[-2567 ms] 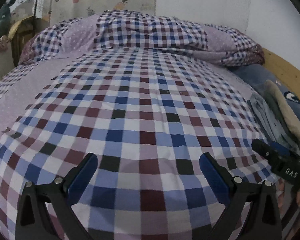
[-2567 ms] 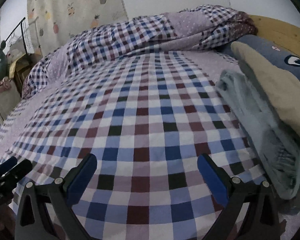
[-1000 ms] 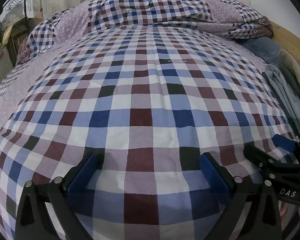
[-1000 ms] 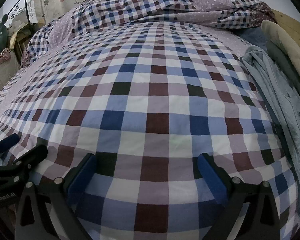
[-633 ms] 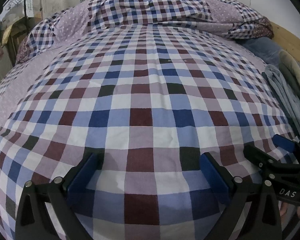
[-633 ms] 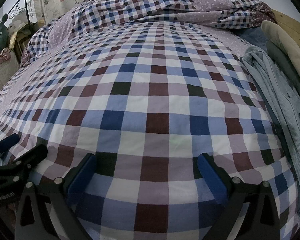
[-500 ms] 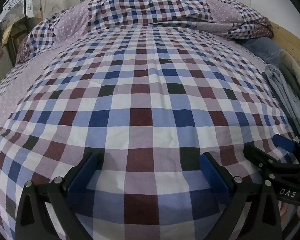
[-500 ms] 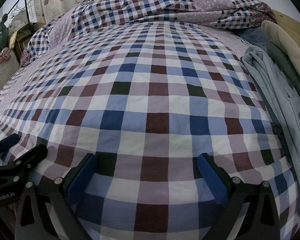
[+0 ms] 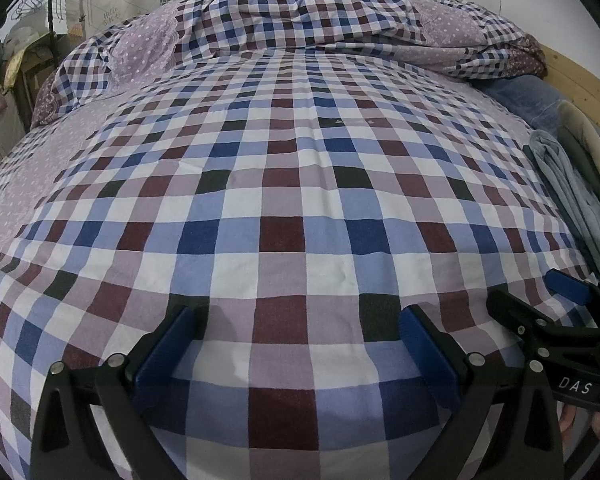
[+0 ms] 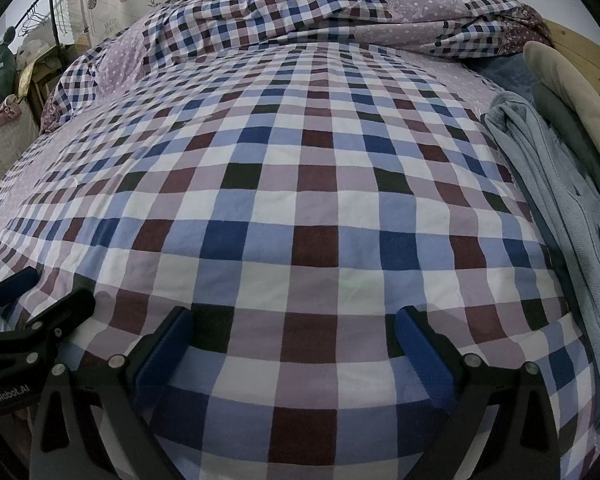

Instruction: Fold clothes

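Hovering low now, we hold the left gripper (image 9: 296, 332) and right gripper (image 10: 290, 330) spread, empty, nearer the checked sheet (image 9: 280, 200) than before. Clothes (image 10: 552, 200) lie untouched at right; no fold begun.

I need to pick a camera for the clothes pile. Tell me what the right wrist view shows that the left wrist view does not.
Only the right wrist view shows the light blue garment broadly, plus a green plush toy at far left. Only the left wrist view shows the right gripper, marked DAS. Both share the checked bedsheet, the bunched duvet, and open jaws on their own gripper, as on the left gripper.
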